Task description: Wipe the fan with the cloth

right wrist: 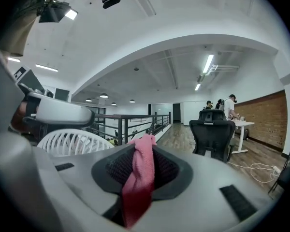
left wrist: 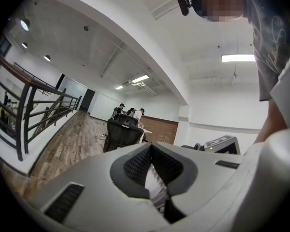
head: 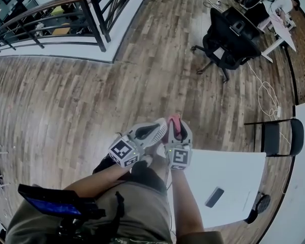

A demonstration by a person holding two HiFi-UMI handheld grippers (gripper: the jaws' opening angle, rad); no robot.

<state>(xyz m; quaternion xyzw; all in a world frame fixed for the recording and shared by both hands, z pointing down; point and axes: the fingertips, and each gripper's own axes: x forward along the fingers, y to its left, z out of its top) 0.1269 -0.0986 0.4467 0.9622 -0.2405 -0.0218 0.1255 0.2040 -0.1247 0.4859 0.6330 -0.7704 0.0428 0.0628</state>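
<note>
Pink cloth (right wrist: 137,187) hangs pinched between right gripper (right wrist: 144,151) fingers; left gripper (left wrist: 152,153) fingers pressed together.

Your left gripper (head: 159,128) points level, its jaws pressed together. Your right gripper (head: 175,126) sits just beside it, jaws clamped on the cloth (right wrist: 141,173). Both forearms are bare.

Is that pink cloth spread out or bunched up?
Bunched up: the cloth is squeezed into a narrow twist between the right tool's jaws.

black office chair (head: 229,39) | white table (head: 234,172) | dark railing (head: 66,14) | white cable (head: 267,93) on wood floor (head: 66,100)
</note>
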